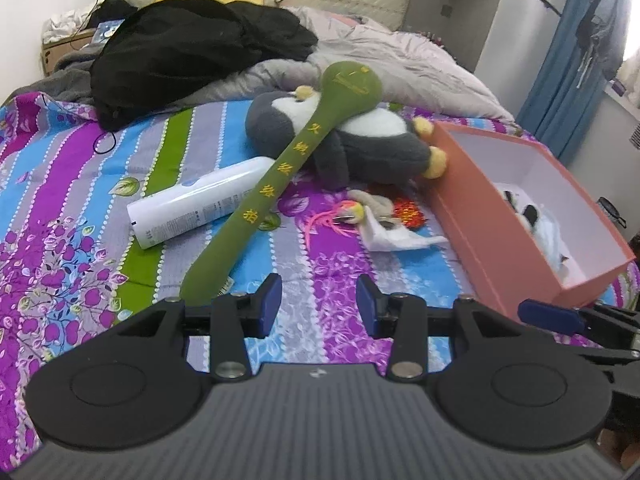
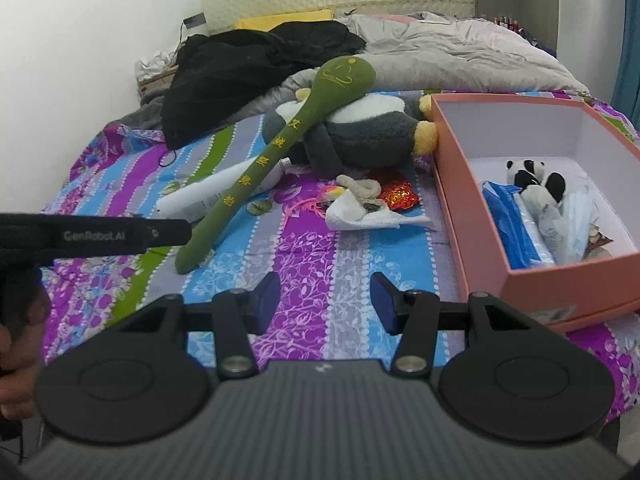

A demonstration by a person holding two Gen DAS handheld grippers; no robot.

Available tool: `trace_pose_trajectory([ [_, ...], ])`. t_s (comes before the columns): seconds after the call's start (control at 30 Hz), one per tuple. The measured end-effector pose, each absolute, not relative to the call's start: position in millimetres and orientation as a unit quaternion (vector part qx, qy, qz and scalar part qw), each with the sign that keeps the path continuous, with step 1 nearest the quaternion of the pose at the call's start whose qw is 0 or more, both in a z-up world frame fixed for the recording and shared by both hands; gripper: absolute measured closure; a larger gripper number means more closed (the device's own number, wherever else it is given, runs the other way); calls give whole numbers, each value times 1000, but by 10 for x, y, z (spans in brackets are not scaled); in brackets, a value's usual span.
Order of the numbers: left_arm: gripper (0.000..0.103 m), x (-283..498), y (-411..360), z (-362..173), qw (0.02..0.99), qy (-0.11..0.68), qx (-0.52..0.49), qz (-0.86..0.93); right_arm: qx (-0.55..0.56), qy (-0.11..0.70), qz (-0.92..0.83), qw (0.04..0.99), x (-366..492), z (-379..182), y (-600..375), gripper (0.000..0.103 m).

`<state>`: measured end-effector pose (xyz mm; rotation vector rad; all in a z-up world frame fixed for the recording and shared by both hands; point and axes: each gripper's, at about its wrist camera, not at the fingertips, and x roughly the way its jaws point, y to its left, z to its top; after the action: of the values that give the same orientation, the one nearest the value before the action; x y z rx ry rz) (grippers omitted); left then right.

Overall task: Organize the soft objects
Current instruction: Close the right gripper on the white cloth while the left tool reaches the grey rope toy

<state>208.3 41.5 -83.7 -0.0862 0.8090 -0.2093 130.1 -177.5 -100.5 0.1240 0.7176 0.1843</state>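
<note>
Left gripper [image 1: 318, 304] level above striped floral bedsheet [image 1: 72, 184], fingers parted, empty, long green plush paddle [image 1: 280, 176] just ahead-left, right gripper [image 2: 326, 304] likewise parted, open pink cardboard box [image 2: 464, 184] ahead-right.

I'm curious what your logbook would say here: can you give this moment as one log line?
left gripper: open, empty | right gripper: open, empty | green plush stick: lying across penguin toy | pink box: holds small panda

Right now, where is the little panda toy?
The little panda toy sits inside the pink box at the right of the right wrist view, on top of blue and white packets, right of the big grey penguin plush.
</note>
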Motion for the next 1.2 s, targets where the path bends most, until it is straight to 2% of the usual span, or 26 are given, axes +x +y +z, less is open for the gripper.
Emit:
trace_pose_trajectory([
  [0.53, 56, 3167, 350, -1523, 893, 428, -82, -109, 3, 356, 87, 930, 2098, -1552, -1515, 51],
  [1.0, 56, 4092, -7, -2006, 871, 448, -119, -165, -85, 338, 108, 931, 2787, -1927, -1478, 52],
  [1.13, 56, 4225, -60, -2107, 868, 451, -112, -178, -119, 343, 132, 922, 2850, -2062, -1383, 54],
  [1.17, 56, 4262, -73, -2123, 867, 450, -110, -183, -126, 343, 134, 921, 2854, -2084, -1361, 56],
  [1.2, 56, 4294, -91, -2140, 865, 450, -110, -192, -130, 342, 136, 921, 2859, -2106, -1344, 63],
])
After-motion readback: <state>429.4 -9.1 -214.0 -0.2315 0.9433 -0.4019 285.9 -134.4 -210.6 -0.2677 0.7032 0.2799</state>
